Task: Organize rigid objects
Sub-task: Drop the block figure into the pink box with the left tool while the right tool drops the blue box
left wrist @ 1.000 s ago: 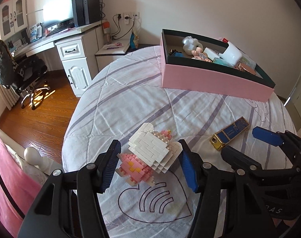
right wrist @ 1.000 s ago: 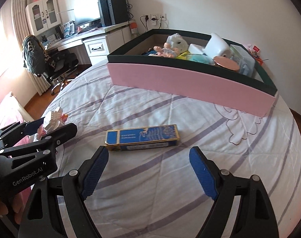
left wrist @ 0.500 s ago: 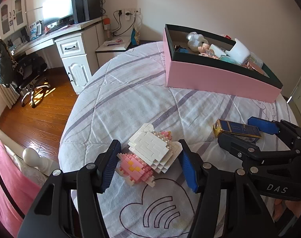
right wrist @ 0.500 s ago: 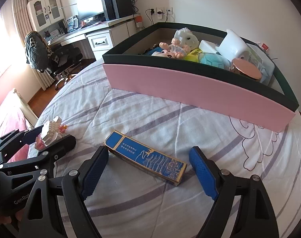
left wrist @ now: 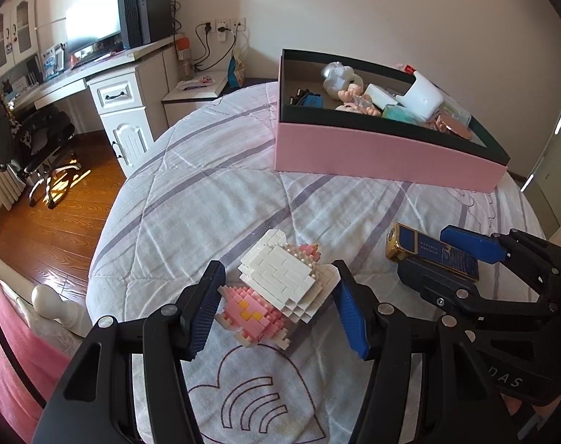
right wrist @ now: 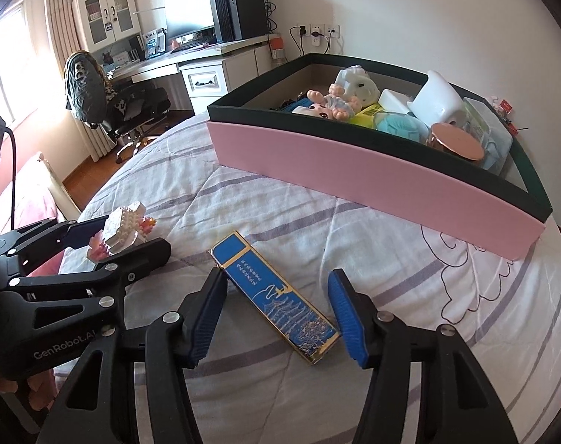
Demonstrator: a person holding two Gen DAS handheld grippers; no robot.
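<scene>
Right gripper point(right wrist: 276, 310) fingers closing around blue-gold box point(right wrist: 276, 301), not yet pinching; square it first. Left gripper point(left wrist: 276, 309) clamps brick figure point(left wrist: 276, 288); keep level toward pink box point(right wrist: 354, 181)

Both views are bright and evenly lit by daylight. In the right wrist view the window point(right wrist: 10, 70) at far left is overexposed, washing out the curtain point(right wrist: 64, 37) beside it. A sunlit patch glares on the wooden floor point(left wrist: 64, 181) beneath the chair. The monitor point(left wrist: 91, 27) is blown out white. Shadows on the bed point(left wrist: 221, 185) are soft. Focus is sharp throughout. Fisheye distortion bends straight lines; dark vignetting fills the corners.
</scene>
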